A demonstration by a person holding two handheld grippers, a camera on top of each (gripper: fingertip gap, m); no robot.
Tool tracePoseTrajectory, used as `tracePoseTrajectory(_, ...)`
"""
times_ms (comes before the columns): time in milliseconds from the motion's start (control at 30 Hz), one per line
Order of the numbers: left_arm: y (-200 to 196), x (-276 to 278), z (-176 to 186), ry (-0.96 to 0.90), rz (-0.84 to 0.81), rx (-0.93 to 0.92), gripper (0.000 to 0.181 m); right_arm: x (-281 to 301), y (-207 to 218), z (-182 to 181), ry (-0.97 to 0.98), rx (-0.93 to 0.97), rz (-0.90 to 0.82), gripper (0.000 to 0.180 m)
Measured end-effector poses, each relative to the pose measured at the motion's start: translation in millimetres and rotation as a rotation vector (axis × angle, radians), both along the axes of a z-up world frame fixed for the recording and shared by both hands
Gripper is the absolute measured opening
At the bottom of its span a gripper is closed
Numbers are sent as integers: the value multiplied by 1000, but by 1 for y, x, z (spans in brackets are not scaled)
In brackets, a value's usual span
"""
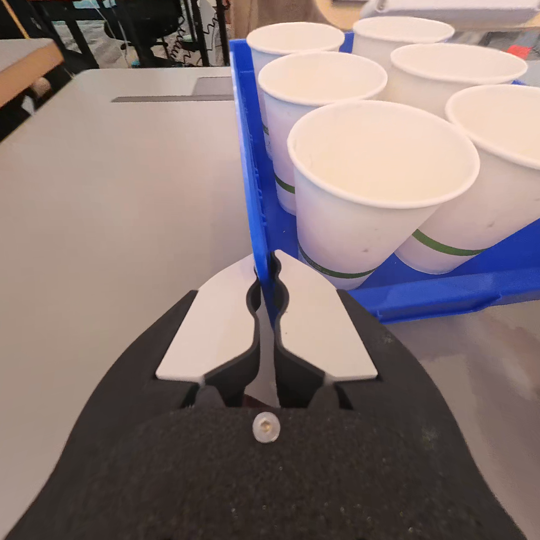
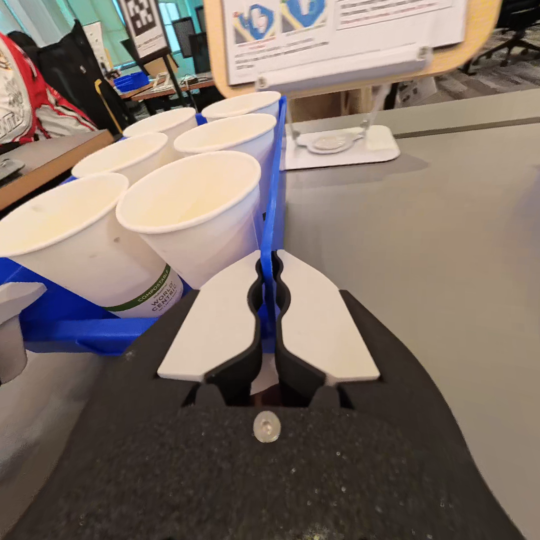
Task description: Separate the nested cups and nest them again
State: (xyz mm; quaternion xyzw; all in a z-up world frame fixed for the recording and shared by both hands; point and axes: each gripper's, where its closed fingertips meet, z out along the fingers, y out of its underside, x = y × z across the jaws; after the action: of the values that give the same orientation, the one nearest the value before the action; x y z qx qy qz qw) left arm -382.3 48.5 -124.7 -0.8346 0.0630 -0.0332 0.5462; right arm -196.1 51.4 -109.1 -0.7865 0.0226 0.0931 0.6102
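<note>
Closest in the left wrist view, the left hand-held gripper [image 1: 267, 270] is pinched nearly closed on the left side wall of the blue bin [image 1: 248, 163], which rests on the grey tabletop [image 1: 117, 204]. Six white paper cups [image 1: 380, 181] stand upright in the bin, packed rim to rim, each with a green band near its base.

Nearest in the right wrist view, the right hand-held gripper [image 2: 268, 267] is likewise clamped on the opposite wall of the blue bin [image 2: 273, 204], with the paper cups [image 2: 187, 204] just to its left. A sign stand [image 2: 342, 143] sits beyond on the tabletop [image 2: 409, 233].

These cups look light, thin-walled and easily crushed; a gentle pinch over the rolled rim, one finger inside, seems the safest hold.
</note>
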Motion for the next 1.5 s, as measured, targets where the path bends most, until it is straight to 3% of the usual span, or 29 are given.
tracePoseTrajectory(400,32,-142,2,0,11,-22,3,-141,39,12,-36,-18,81,4)
tracePoseTrajectory(600,43,-162,-10,15,-6,5,3,-157,45,-14,-74,-65,102,5)
tracePoseTrajectory(800,54,-166,-10,-2,6,0,3,-162,45,-15,-66,-60,166,8)
tracePoseTrajectory(833,56,-168,-10,-9,14,-2,7,-164,42,-15,-70,-59,200,10)
tracePoseTrajectory(867,56,-171,-10,-7,28,-7,23,-162,38,-12,-74,-47,224,13)
tracePoseTrajectory(933,48,-176,-10,-11,63,-19,43,-153,25,-4,-77,-22,285,27)
tracePoseTrajectory(1100,-2,-165,10,-138,105,47,53,-86,-22,28,-188,72,478,35)
tracePoseTrajectory(1200,-32,-112,28,-221,4,92,58,-9,-34,38,-215,86,471,34)
tracePoseTrajectory(1267,-47,-76,36,-192,-9,108,41,40,-44,32,-209,57,473,31)
tracePoseTrajectory(1300,-54,-53,40,-163,-41,121,42,62,-50,28,-207,50,484,25)
tracePoseTrajectory(1500,-75,66,36,-51,-201,126,57,163,-75,13,-186,64,386,36)
